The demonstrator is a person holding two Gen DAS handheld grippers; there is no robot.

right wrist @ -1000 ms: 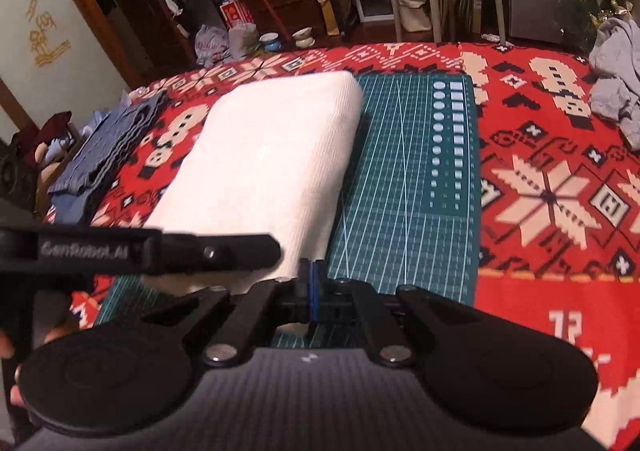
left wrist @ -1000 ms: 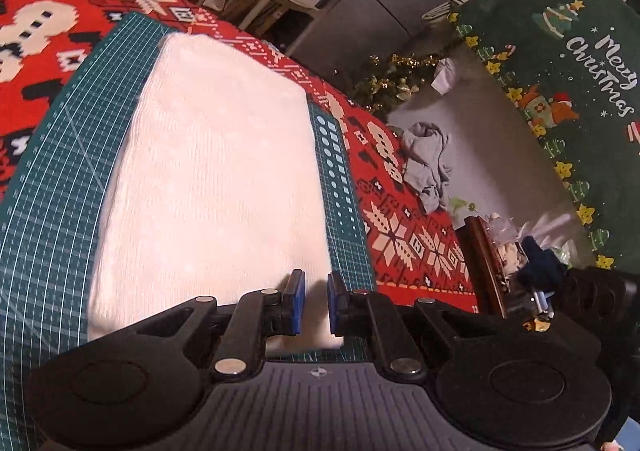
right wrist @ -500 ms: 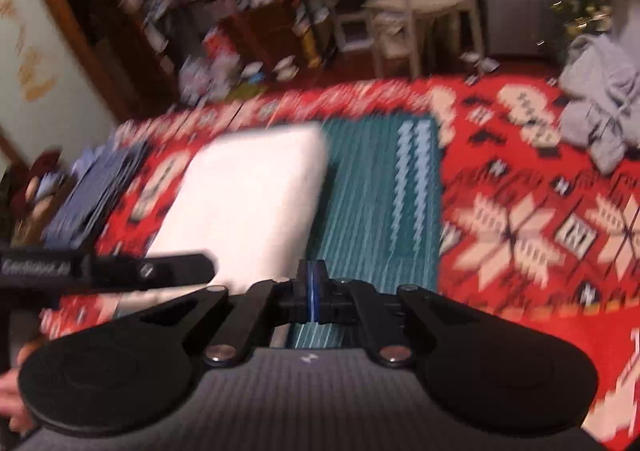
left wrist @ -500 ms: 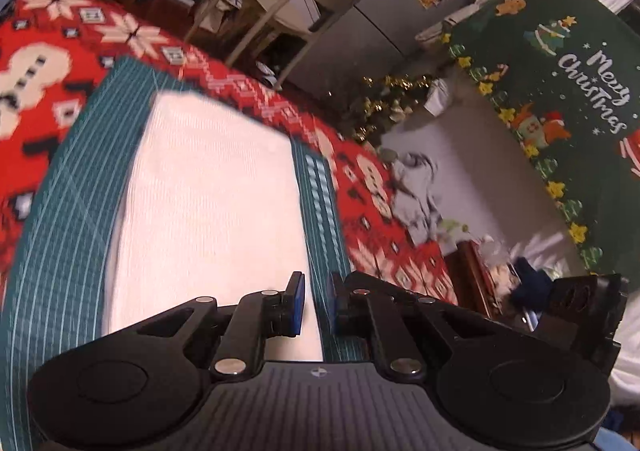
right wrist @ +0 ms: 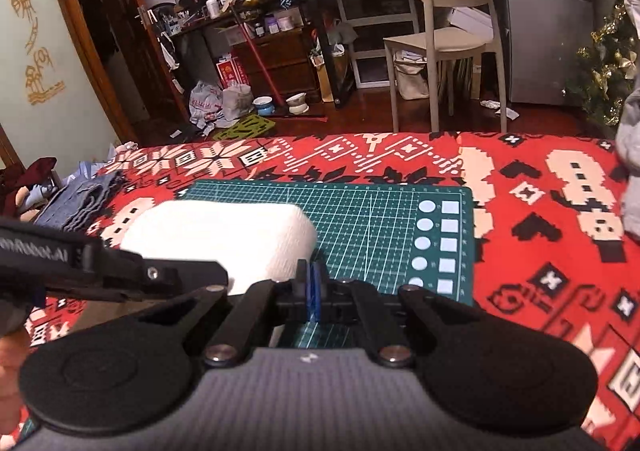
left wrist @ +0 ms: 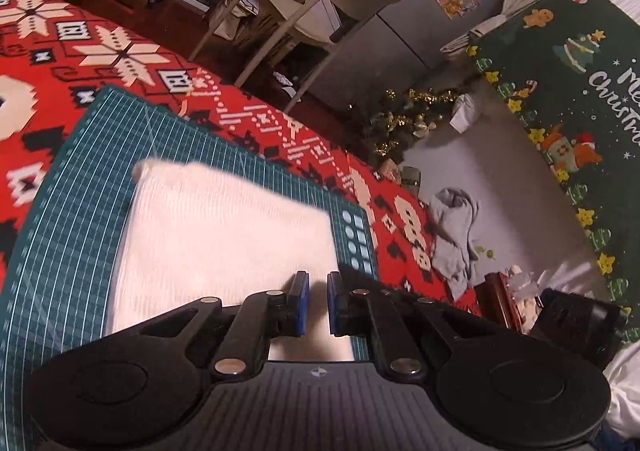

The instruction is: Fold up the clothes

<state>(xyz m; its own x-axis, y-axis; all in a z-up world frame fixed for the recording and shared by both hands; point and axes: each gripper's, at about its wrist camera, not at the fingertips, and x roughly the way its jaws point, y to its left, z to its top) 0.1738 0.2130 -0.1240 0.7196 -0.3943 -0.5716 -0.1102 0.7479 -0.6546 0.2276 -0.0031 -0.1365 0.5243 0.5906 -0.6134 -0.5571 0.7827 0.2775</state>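
The left gripper [left wrist: 318, 305] has its blue pads a narrow gap apart, with nothing between them; it hangs over the near right corner of the white garment [left wrist: 224, 243]. The right gripper [right wrist: 314, 293] is pressed together, pads meeting, pinching nothing that can be seen, just beside the garment's right edge. The garment lies ahead and to the left of it, folded into a thick rectangular pad with a rounded far fold, resting on the green cutting mat [right wrist: 372, 219], which sits on the red patterned worktop [right wrist: 540, 251].
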